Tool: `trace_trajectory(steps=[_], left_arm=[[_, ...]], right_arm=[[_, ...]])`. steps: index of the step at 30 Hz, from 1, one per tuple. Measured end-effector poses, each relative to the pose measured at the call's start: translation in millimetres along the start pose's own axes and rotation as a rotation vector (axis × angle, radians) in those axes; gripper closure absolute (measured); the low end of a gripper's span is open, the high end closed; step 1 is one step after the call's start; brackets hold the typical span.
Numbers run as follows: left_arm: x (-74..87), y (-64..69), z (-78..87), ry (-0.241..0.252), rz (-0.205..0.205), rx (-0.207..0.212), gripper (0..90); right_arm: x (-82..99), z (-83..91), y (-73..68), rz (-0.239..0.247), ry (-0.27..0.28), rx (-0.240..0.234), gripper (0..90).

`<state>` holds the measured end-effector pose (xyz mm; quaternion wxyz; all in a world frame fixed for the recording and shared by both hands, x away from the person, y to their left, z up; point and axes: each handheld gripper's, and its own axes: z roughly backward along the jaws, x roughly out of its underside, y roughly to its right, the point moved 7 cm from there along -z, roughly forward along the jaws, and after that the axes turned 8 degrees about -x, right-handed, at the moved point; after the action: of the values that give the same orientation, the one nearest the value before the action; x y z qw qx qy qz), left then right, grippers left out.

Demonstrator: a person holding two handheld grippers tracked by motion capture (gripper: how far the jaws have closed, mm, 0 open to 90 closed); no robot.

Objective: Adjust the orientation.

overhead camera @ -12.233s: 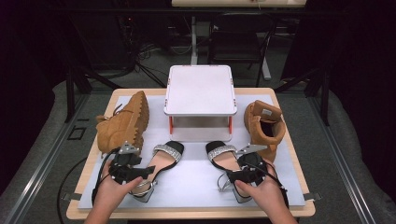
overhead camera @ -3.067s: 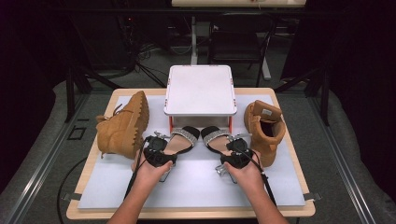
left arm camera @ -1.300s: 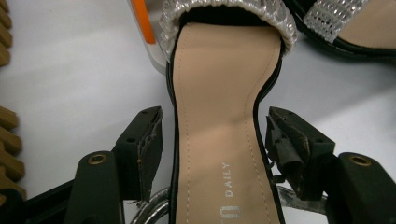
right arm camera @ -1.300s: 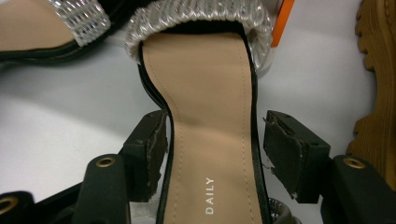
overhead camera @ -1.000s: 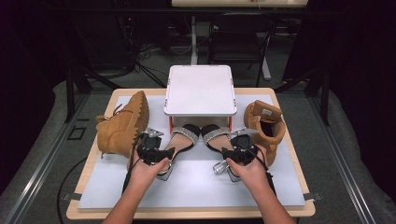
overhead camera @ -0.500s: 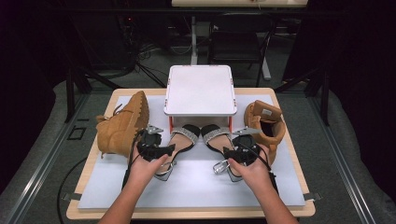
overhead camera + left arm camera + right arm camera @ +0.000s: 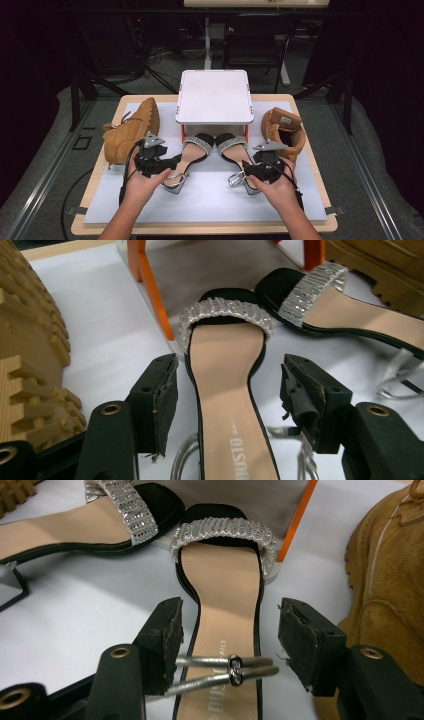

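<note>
Two black sandals with glittering straps lie toes-first under the front of a white stand (image 7: 214, 97). My left gripper (image 7: 172, 162) hangs over the heel end of the left sandal (image 7: 194, 152). In the left gripper view that sandal (image 7: 225, 365) runs between the jaws of the left gripper (image 7: 227, 390), which have just been closing a little, with a gap on each side. My right gripper (image 7: 245, 172) is at the right sandal (image 7: 231, 146). The right gripper (image 7: 230, 630) straddles that sandal's sole (image 7: 225, 585) and silver ankle strap (image 7: 220, 667), its jaws also just closing, and neither pad presses on the sole.
A tan boot (image 7: 131, 131) lies on its side at the left, its lugged sole (image 7: 25, 365) close to my left jaw. A second tan boot (image 7: 284, 130) stands at the right, near my right jaw (image 7: 390, 580). The stand's orange legs (image 7: 150, 285) flank the sandal toes.
Both hands have drawn back slightly toward the near edge and lifted a little. The sandals have stayed with their toes under the stand.
</note>
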<state>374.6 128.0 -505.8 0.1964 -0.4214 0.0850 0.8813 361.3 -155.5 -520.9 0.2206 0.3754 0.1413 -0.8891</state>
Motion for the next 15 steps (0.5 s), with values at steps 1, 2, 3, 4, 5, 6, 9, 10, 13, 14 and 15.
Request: trace_trajectory(steps=[1, 2, 3, 4, 5, 6, 9, 10, 13, 14, 15], left_arm=[[2.0, -1.2, 1.6, 0.001, 0.005, 0.000, 40.5], [3.3, -2.5, 2.9, 0.004, 0.006, 0.001, 40.5], [5.7, -4.6, 4.8, 0.012, 0.006, 0.006, 40.5], [8.0, -5.6, 6.4, 0.016, 0.013, 0.011, 40.5], [10.4, -6.6, 7.9, 0.021, 0.016, 0.013, 40.6], [13.1, -7.5, 9.5, 0.026, 0.014, 0.014, 40.9], [21.4, -10.1, 13.2, 0.035, 0.001, 0.012, 42.6], [23.1, -11.1, 14.3, 0.049, 0.003, 0.004, 43.6], [27.8, -13.8, 18.9, 0.061, 0.003, 0.009, 45.6], [28.7, -14.5, 20.3, 0.065, 0.004, 0.010, 45.9], [29.8, -15.1, 22.0, 0.066, 0.004, 0.008, 47.1]], right_arm=[[1.4, 1.5, -0.1, 0.011, 0.007, -0.001, 43.3], [2.8, 2.8, -0.1, 0.018, 0.013, -0.004, 43.4], [3.9, 4.1, -0.5, 0.019, 0.013, -0.007, 43.4], [5.4, 5.9, -1.0, 0.023, 0.022, -0.013, 43.5], [6.6, 7.4, -1.2, 0.029, 0.029, -0.016, 43.5], [7.8, 8.5, -2.0, 0.031, 0.041, -0.016, 43.8], [12.5, 12.7, -3.6, 0.067, 0.054, -0.010, 46.3], [13.8, 14.0, -4.6, 0.070, 0.061, -0.017, 46.8], [18.2, 16.4, -6.7, 0.088, 0.075, -0.021, 47.6], [19.7, 17.0, -7.5, 0.090, 0.080, -0.023, 47.6], [21.2, 17.5, -8.2, 0.095, 0.082, -0.025, 47.6]])
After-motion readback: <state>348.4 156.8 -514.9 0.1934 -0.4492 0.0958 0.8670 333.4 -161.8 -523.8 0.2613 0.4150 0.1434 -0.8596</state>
